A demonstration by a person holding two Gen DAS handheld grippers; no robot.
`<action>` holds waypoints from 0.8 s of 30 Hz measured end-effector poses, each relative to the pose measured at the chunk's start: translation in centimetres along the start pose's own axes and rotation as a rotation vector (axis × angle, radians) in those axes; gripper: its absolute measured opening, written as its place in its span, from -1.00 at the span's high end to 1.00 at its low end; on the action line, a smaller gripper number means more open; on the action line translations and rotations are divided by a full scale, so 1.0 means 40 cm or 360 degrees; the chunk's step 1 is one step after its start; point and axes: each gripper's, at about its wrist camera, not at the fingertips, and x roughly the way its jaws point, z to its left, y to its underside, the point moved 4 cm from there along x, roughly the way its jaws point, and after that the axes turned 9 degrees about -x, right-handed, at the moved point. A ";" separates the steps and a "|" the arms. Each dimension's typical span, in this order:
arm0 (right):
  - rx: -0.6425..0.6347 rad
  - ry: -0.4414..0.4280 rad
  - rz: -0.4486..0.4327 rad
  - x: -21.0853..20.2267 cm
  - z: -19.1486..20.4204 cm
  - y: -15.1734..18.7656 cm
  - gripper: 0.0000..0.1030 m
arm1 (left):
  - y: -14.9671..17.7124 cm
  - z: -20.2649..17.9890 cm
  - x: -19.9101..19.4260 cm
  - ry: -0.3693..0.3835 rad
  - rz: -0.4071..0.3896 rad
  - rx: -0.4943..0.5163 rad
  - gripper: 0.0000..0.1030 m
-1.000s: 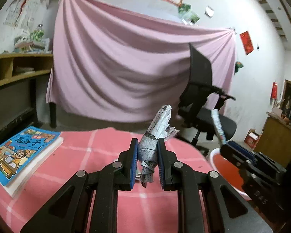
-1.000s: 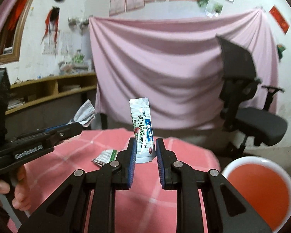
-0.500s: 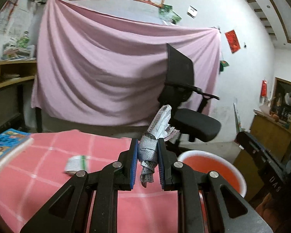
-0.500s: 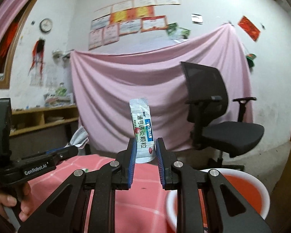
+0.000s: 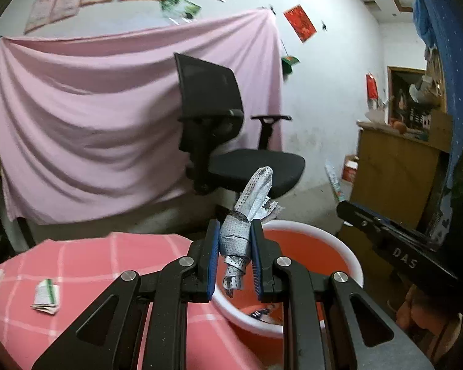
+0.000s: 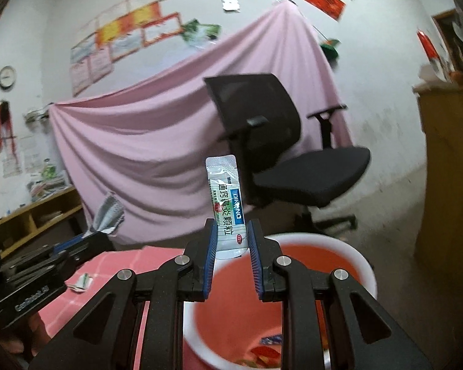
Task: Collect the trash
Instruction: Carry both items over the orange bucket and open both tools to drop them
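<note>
One red bin (image 5: 348, 265) with a white rim stands off the counter's (image 5: 86, 265) far right edge, some scraps already inside. The left hand-held gripper (image 5: 234, 248) is clamped on one crumpled perforated wrapper (image 5: 240, 231), light, soft and springy, best pinched at its thick middle. The right hand-held gripper (image 6: 231, 246) pinches one slim sachet (image 6: 227, 206) by its lower end; it looks thin, slick and featherlight. One folded packet (image 5: 46, 296) lies near the counter's left edge.
</note>
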 end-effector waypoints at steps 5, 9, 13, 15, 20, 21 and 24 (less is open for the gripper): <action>0.0142 0.0003 0.0172 0.035 -0.064 0.039 0.64 | 0.023 -0.021 0.086 0.0024 0.0209 -0.0060 0.69; 0.0208 0.0001 0.0319 0.054 -0.098 0.071 0.59 | 0.046 -0.021 0.139 -0.0045 0.0320 -0.0101 0.69; 0.0250 0.0002 0.0411 0.059 -0.115 0.094 0.59 | 0.075 -0.021 0.184 -0.0092 0.0426 -0.0147 0.69; 0.0276 0.0003 0.0451 0.062 -0.123 0.108 0.59 | 0.086 -0.020 0.201 -0.0119 0.0482 -0.0164 0.69; 0.0305 0.0033 0.0541 0.079 -0.137 0.130 0.38 | 0.109 -0.012 0.206 -0.0183 0.0590 -0.0182 0.67; 0.0308 0.0036 0.0546 0.079 -0.138 0.132 0.35 | 0.111 -0.012 0.204 -0.0195 0.0598 -0.0175 0.66; 0.0303 0.0060 0.0556 0.081 -0.143 0.136 0.04 | 0.117 -0.009 0.202 -0.0205 0.0608 -0.0162 0.32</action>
